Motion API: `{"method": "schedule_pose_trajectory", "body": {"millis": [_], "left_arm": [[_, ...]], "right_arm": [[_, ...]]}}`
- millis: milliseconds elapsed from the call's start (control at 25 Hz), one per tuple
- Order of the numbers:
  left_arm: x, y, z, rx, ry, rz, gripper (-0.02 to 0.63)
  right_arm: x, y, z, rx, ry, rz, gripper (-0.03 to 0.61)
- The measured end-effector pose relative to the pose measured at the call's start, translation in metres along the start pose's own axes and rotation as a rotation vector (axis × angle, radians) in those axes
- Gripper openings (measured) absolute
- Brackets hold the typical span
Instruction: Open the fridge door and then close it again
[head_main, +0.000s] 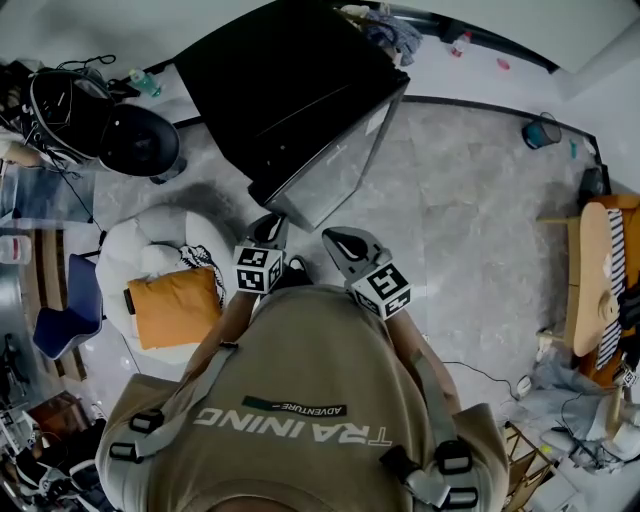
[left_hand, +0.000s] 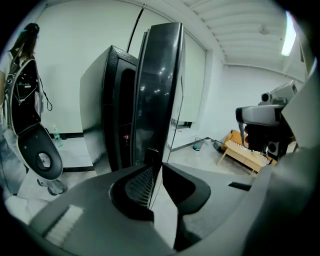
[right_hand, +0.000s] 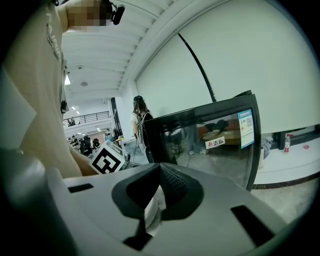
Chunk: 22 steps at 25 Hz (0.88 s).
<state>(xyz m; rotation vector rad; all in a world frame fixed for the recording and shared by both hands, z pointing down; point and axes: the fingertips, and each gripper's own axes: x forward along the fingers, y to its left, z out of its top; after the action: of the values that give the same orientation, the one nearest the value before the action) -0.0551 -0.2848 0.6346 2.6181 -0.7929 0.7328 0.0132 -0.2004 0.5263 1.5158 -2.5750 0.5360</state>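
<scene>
Left tool (left_hand: 157, 167) at upright fridge door (left_hand: 159, 90)

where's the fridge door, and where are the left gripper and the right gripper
fridge door (head_main: 340, 165), head view, on its glass panel
left gripper (head_main: 268, 226), head view, at its jaw tips
right gripper (head_main: 336, 240), head view, at its jaw tips
</scene>
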Motion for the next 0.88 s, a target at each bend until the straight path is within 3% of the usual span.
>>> {"method": "schedule_pose_trajectory", "body": {"millis": [440,880], "left_arm": [[0.004,-0.052,-0.015,-0.005,0.064,0.067,0.041],[0.004,-0.102,-0.015,-0.07,0.04,0.142,0.038]], "right_arm": [[-0.064,0.009,-0.013,0.011,-0.012,0.019,-0.005],[-0.145,0.0,-0.053,0.011,0.036,0.002,-0.005]]}}
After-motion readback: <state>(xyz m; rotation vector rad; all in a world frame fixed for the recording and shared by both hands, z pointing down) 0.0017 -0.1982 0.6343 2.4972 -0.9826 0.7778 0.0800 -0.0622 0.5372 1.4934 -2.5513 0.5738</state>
